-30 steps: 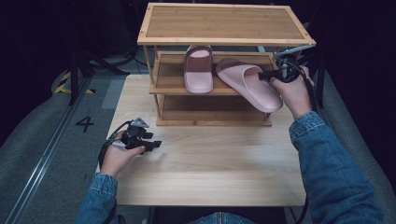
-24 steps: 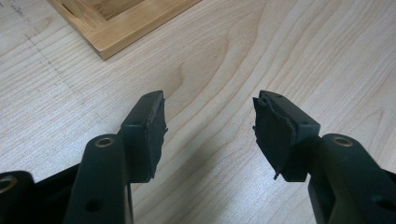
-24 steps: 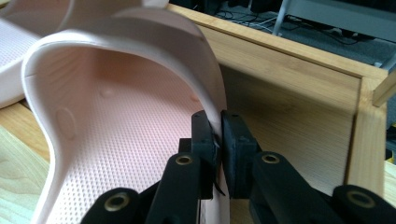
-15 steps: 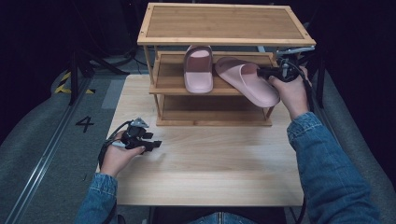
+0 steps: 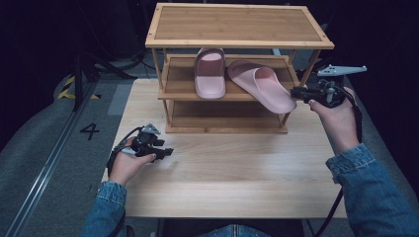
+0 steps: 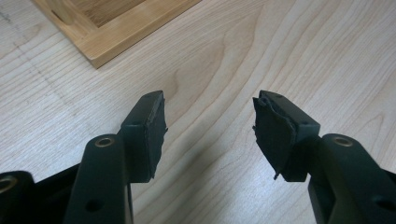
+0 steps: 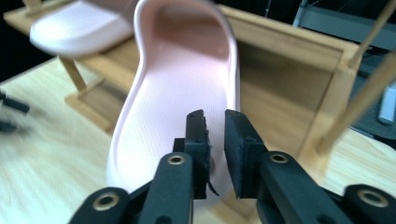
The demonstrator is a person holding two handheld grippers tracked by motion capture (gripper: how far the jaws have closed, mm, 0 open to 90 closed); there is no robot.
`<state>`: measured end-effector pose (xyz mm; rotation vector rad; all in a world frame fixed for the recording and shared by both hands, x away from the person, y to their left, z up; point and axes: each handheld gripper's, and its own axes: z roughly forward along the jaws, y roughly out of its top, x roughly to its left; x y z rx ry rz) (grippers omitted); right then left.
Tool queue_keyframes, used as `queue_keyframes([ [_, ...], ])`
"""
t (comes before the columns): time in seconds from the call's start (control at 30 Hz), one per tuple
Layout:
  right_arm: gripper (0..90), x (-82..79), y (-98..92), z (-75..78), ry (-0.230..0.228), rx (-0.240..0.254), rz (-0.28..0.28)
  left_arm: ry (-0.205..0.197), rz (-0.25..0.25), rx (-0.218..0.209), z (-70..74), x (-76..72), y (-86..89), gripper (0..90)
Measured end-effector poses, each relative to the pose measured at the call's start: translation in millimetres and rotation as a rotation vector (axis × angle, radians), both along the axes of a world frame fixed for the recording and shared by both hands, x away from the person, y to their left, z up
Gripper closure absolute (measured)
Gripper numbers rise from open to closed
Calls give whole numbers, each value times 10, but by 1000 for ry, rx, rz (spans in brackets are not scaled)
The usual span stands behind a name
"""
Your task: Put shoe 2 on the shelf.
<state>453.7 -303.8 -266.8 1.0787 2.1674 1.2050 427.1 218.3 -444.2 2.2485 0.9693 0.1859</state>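
A pink slipper point(image 5: 259, 84) lies slantwise on the middle shelf of a wooden rack point(image 5: 237, 44), its heel hanging past the shelf's front right corner. My right gripper point(image 5: 295, 92) is shut on that heel's rim. The right gripper view has the slipper point(image 7: 177, 93) stretching away from the nearly closed jaws of this gripper point(image 7: 215, 128). A second pink slipper point(image 5: 210, 74) sits straight on the same shelf to the left, also seen as the far slipper point(image 7: 79, 28). My left gripper point(image 5: 168, 150) rests low over the table, open and empty point(image 6: 210, 121).
The rack stands at the back of a light wooden table point(image 5: 237, 173) and has a bare top shelf and a low bottom shelf. A rack post point(image 5: 309, 69) stands just behind the right gripper. The rack's base corner point(image 6: 107, 42) lies ahead of the left gripper.
My right gripper has shifted slightly back and to the right with the slipper's heel, setting the slipper a little farther onto the shelf. The left gripper has stayed still.
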Motion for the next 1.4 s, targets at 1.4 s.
queue_keyframes([
  [1.4, 874, 160, 311, -294, 91, 16, 67, 2, -21, 1, 3, 43, -61, 435],
])
